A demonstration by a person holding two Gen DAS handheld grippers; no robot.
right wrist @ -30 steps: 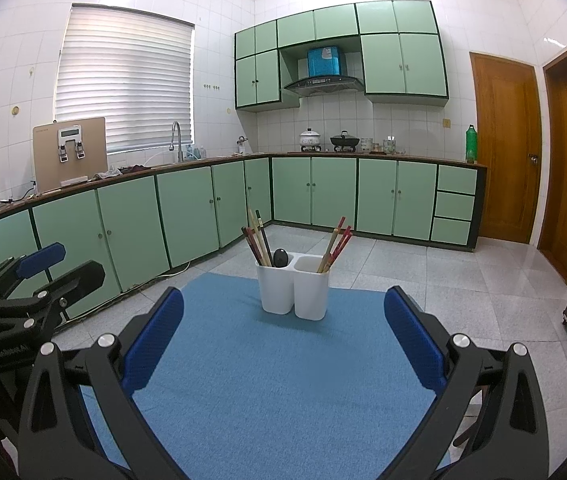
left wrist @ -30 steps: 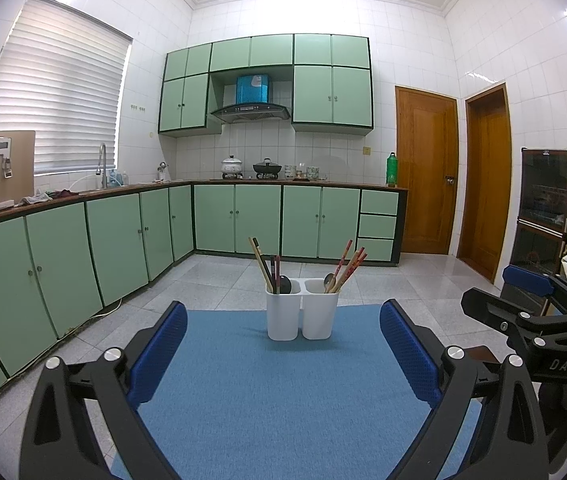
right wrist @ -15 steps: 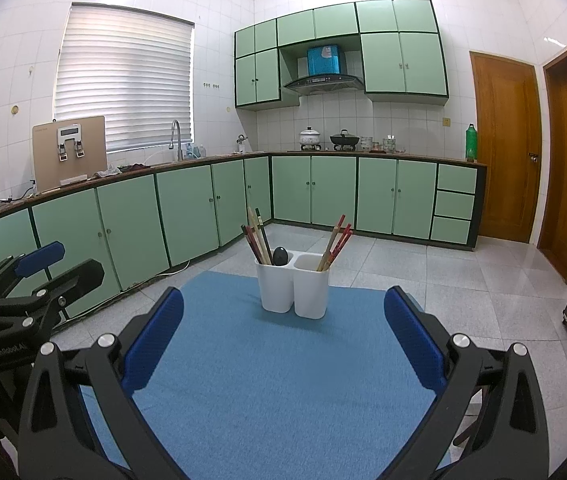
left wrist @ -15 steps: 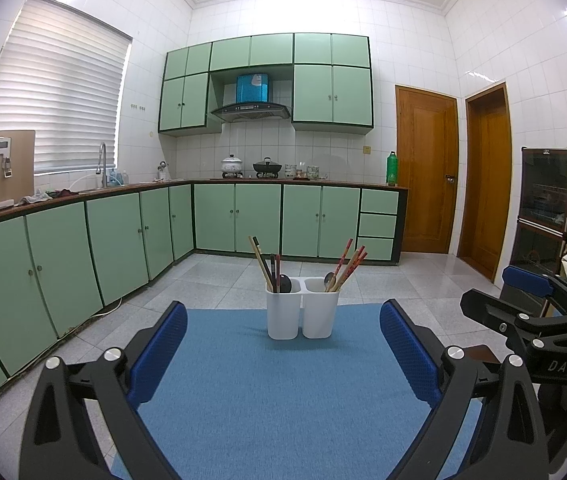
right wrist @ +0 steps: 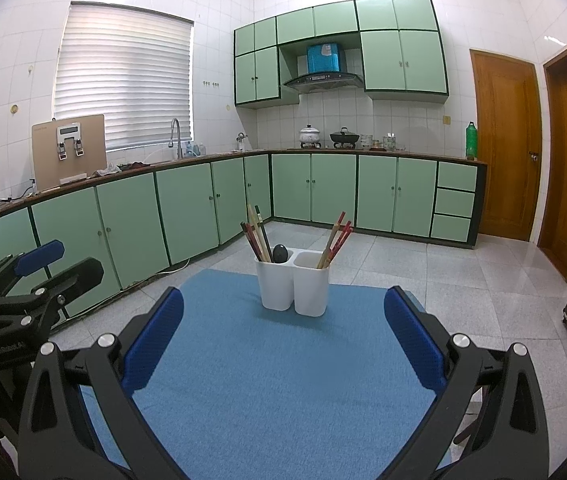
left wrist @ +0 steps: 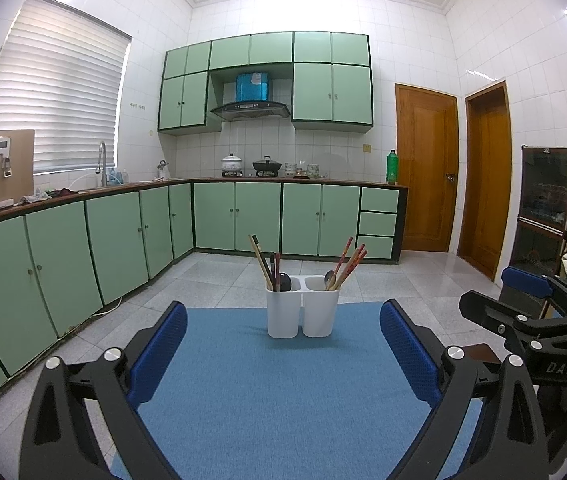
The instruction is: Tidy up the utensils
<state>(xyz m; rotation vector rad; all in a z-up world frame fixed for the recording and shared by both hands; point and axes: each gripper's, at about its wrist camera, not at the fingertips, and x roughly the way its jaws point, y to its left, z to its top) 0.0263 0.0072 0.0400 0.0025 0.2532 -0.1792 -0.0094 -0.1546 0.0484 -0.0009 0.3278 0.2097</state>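
A white two-compartment utensil holder (left wrist: 302,314) (right wrist: 292,288) stands at the far end of a blue mat (left wrist: 275,392) (right wrist: 275,368). Its left compartment holds wooden and dark chopsticks (left wrist: 261,262) (right wrist: 254,236) and a dark spoon (left wrist: 284,281) (right wrist: 279,253). Red chopsticks (left wrist: 349,262) (right wrist: 337,238) and a spoon (left wrist: 329,278) lean in the right compartment. My left gripper (left wrist: 281,356) is open over the near mat, empty. My right gripper (right wrist: 283,350) is likewise open and empty. Each gripper shows at the edge of the other's view.
Green base cabinets (left wrist: 123,236) under a brown counter run along the left and back walls. Pots sit on the stove (left wrist: 251,166). Two wooden doors (left wrist: 427,172) stand at the right, with a dark cabinet (left wrist: 551,216) beside them. Grey tiled floor (left wrist: 219,280) surrounds the table.
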